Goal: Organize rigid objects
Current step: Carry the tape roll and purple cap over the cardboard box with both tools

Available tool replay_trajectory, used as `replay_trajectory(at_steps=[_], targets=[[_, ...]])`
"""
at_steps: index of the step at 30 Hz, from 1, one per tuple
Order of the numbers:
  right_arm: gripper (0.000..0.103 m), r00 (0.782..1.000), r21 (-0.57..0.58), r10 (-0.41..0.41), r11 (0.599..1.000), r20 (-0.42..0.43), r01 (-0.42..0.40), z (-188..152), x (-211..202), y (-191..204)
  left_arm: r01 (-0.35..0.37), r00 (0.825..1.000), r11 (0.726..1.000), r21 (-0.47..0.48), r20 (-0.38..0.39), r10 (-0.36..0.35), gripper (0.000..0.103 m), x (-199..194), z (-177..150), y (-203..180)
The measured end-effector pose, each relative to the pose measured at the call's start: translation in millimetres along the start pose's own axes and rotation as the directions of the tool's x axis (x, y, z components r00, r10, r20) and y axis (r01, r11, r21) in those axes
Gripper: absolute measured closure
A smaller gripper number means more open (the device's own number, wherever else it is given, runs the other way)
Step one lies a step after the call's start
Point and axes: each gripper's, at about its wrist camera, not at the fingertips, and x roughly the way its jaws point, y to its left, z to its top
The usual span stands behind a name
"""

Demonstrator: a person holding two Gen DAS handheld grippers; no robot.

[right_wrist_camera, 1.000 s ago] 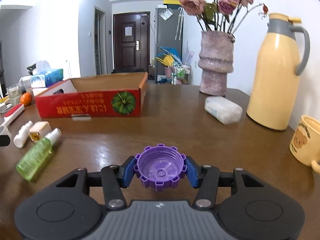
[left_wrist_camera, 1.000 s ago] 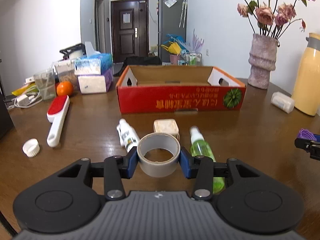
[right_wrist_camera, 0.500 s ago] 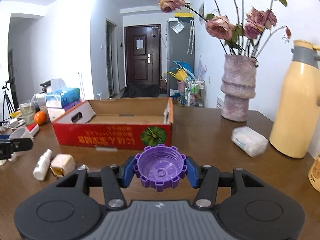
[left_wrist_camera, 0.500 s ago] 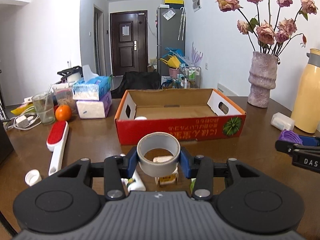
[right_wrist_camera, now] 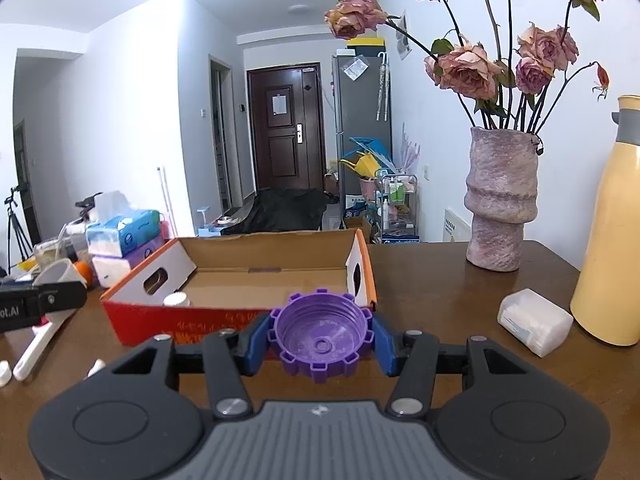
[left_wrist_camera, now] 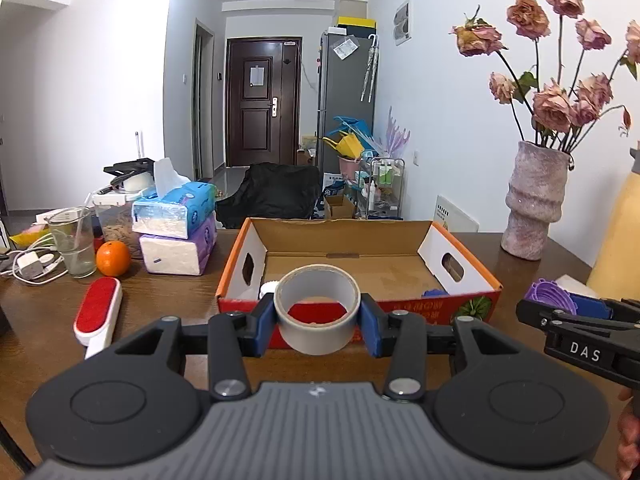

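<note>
Box (left_wrist_camera: 400, 280) dead ahead of both grippers; left gripper (left_wrist_camera: 318, 318) pinches tape (left_wrist_camera: 316, 332), right gripper (right_wrist_camera: 322, 346) clamps purple cap (right_wrist_camera: 320, 340), both just short of its near wall.

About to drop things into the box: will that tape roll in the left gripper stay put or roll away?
The tape roll is a rigid hollow ring, probably light. Released on its curved side it may roll; laid flat inside the cardboard box, it should stay put.

The tape roll (left_wrist_camera: 318, 308) hides the middle of the red box's (left_wrist_camera: 476, 304) front wall. At the far right edge the yellow flask (left_wrist_camera: 620, 248) is cut off. The white item (right_wrist_camera: 176, 300) inside the box is half hidden behind its wall, too little showing to identify.
</note>
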Motion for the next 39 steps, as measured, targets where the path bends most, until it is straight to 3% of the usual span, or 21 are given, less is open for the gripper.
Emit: replay_trajectory(at_steps=[22, 39], targets=[[0.051, 1.0, 0.079, 0.019, 0.997, -0.009, -0.018, 30.7, 86.7, 13.9, -0.019, 0.999, 0.997, -0.081, -0.043, 0.016, 0.058, 89.4, 31.2, 2.5], [0.051, 0.999, 0.045, 0.027, 0.999, -0.033, -0.025, 43.0, 140.6, 23.0, -0.052, 0.996, 0.996, -0.074, -0.082, 0.045, 0.059, 150.1, 45.3, 9.9]])
